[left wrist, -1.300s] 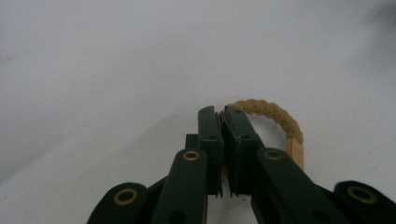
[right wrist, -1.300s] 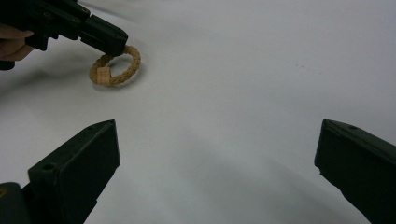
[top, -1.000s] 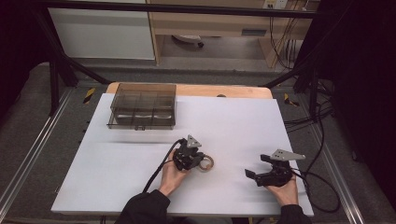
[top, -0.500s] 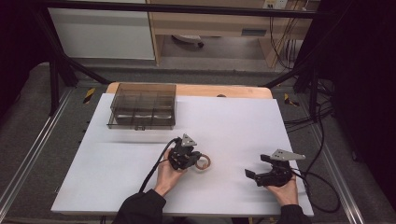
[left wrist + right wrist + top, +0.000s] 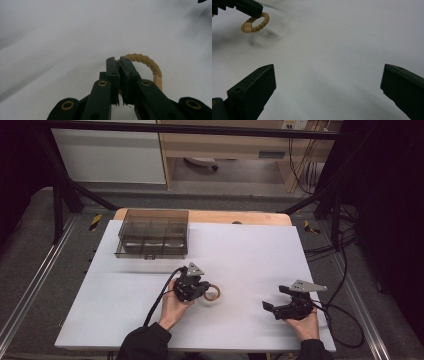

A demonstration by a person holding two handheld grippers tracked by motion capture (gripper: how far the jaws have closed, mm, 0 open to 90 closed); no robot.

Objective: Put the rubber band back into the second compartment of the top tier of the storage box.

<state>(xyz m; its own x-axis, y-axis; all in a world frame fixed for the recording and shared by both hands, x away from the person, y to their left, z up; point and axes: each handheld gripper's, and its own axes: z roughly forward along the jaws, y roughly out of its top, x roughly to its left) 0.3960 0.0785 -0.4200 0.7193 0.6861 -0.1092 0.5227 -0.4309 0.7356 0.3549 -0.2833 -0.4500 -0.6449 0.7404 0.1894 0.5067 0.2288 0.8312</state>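
**Left claw clamped on a braided ring above the white tabletop**

High view: the left claw (image 5: 204, 290), held in the person's left hand (image 5: 172, 307), sits near the middle of the white tabletop (image 5: 240, 250). A tan braided ring (image 5: 212, 293) projects from its tip toward the right. The right claw (image 5: 274, 301), held in the right hand (image 5: 303, 324), rests well apart from the ring near the front right of the tabletop, its tips pointing left. A smoky transparent compartment box (image 5: 153, 233) stands at the rear left of the tabletop, well apart from both claws. Black cables (image 5: 327, 251) hang beside the right edge of the tabletop.

Left gripper view: the two black jaws of the left claw (image 5: 119, 65) stand nearly together, clenched on one side of the braided ring (image 5: 146, 63). The rest of the ring arcs out to the right of the jaws and ends in a flat tan joining piece (image 5: 158, 81).

Right gripper view: the right claw (image 5: 328, 83) is released, its jaws wide apart with bare tabletop (image 5: 337, 45) between them. Farther off, at upper left, the braided ring (image 5: 255, 23) hangs from the tip of the left claw (image 5: 254, 10), clear of the surface, with its shadow below it.

No brand, label or writing can be read on the ring, the box or either claw.
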